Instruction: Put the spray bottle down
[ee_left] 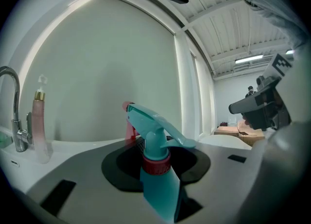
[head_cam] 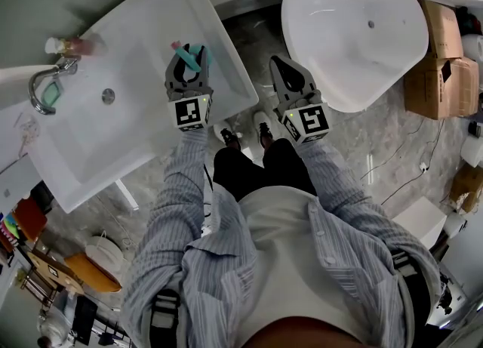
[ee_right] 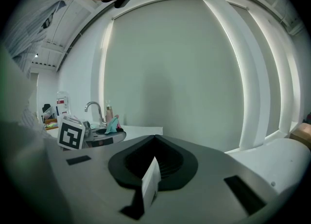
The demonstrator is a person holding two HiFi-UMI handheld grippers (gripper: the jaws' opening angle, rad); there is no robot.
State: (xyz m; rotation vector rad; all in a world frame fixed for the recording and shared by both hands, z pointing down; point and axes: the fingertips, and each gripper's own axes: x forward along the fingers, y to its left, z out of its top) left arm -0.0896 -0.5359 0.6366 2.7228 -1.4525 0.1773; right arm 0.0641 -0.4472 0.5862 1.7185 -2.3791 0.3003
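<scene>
A teal spray bottle (ee_left: 158, 169) with a red collar and a pink nozzle stands upright between the jaws of my left gripper (head_cam: 187, 58), which is shut on its neck. In the head view the spray bottle (head_cam: 195, 53) sits over the right part of the white sink (head_cam: 90, 143), close to its right rim. My right gripper (head_cam: 287, 69) hangs to the right of the sink, over the floor, with its jaws together. In the right gripper view, the right gripper (ee_right: 155, 138) holds nothing I can name; a small white tab (ee_right: 150, 181) stands in the slot between the jaws.
A chrome faucet (head_cam: 45, 86) and a slim pink bottle (head_cam: 75, 46) stand at the sink's far left. A white bathtub (head_cam: 355, 29) lies to the right, with cardboard boxes (head_cam: 445, 60) beyond it. The person's shoes (head_cam: 243, 133) stand on the marbled floor between sink and tub.
</scene>
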